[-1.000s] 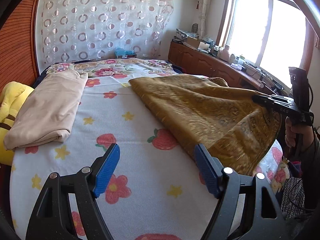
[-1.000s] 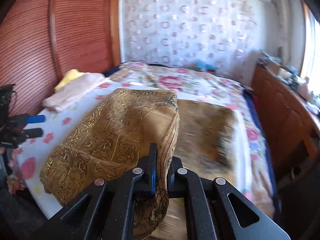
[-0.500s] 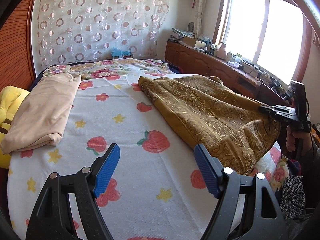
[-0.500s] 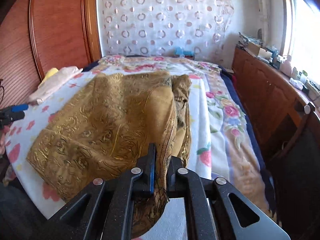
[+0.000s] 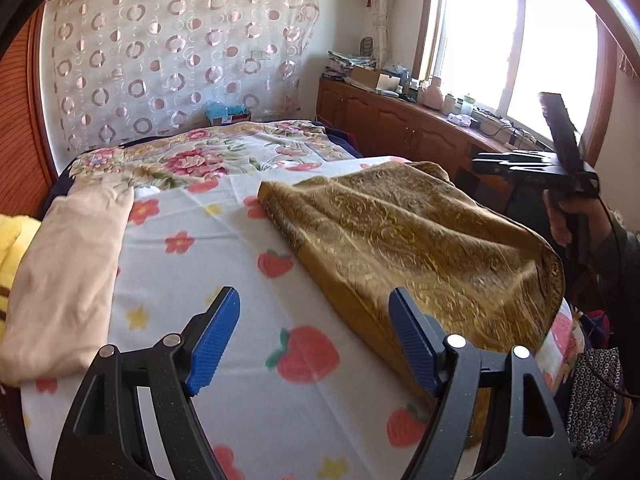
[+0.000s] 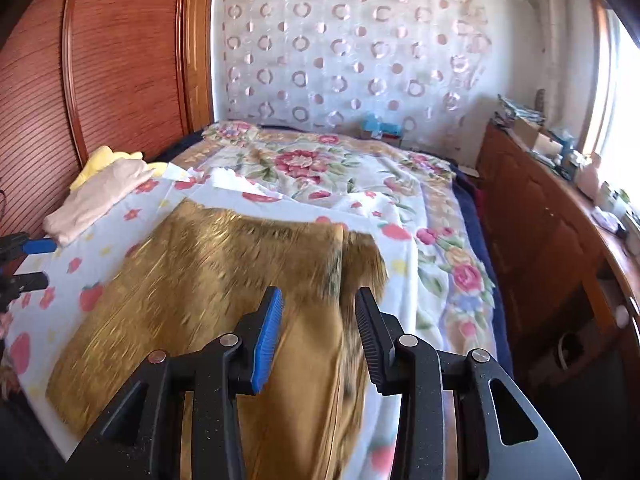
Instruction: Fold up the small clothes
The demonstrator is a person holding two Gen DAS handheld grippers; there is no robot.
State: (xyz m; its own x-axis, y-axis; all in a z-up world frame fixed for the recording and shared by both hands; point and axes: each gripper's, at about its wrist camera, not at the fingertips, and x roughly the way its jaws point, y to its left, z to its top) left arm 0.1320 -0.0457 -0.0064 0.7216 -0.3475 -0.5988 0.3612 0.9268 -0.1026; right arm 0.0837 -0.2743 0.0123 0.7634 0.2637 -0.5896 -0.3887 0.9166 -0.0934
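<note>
Gold patterned cloth (image 5: 420, 240) lies spread on the bed (image 5: 248, 360), both tools free of it.

The left hand-held gripper (image 5: 314, 340) hovers with fingers spread over the strawberry-print sheet, just left of the cloth's near edge. The right hand-held gripper (image 6: 318, 336) is also parted, above the cloth's near right part, gripping nothing. A folded beige garment (image 5: 68, 280) sits at the bed's left side.

Patterned cloth (image 5: 408, 240) lay on bed (image 5: 224, 264) ahead of my tongs; folded garment (image 5: 68, 276) sat well apart at its left edge, cabinet (image 5: 404, 120) right.
</note>
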